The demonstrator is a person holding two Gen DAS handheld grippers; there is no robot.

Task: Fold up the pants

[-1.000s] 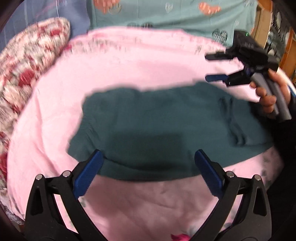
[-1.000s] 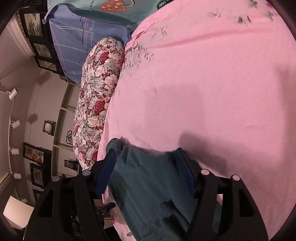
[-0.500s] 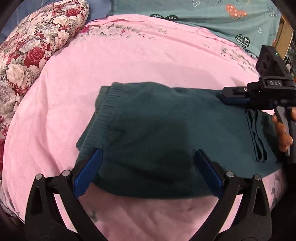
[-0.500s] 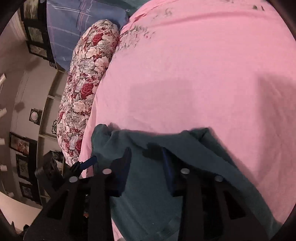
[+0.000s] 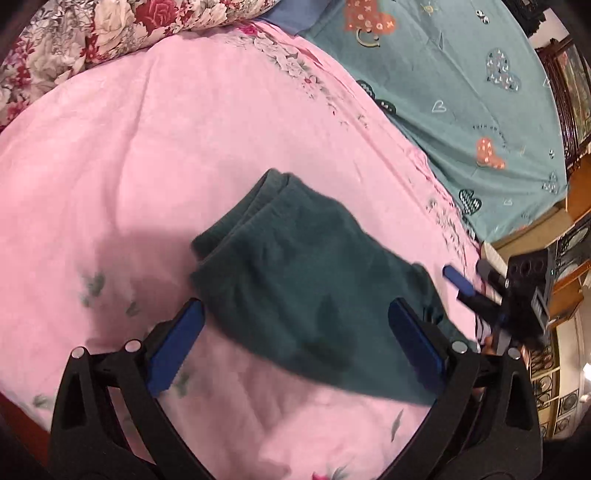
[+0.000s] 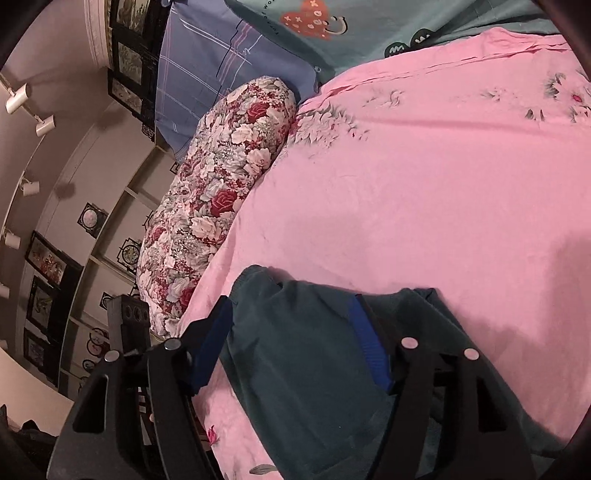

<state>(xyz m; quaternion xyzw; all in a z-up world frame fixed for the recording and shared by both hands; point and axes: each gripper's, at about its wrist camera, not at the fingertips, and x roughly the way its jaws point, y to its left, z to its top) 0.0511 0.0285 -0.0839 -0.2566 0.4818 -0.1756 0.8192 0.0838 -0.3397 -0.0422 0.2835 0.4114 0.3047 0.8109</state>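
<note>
The dark teal pants (image 5: 303,288) lie folded into a compact stack on the pink bedsheet (image 5: 184,147); they also show in the right wrist view (image 6: 306,354). My left gripper (image 5: 295,339) is open and empty, its blue pads straddling the near edge of the pants from above. My right gripper (image 6: 291,339) is open over the pants, with nothing between its pads; it shows in the left wrist view (image 5: 469,291) at the pants' right end.
A floral bolster (image 6: 221,206) lies along the bed's far left side, also in the left wrist view (image 5: 92,33). A teal heart-print cover (image 5: 461,92) and a blue pillow (image 6: 221,62) lie beyond the pink sheet. Wooden furniture (image 5: 569,236) stands at the right.
The right gripper's jaws have opened from near shut. The left view has swung round, so the pants now look turned and more bunched. The left gripper stays open.
</note>
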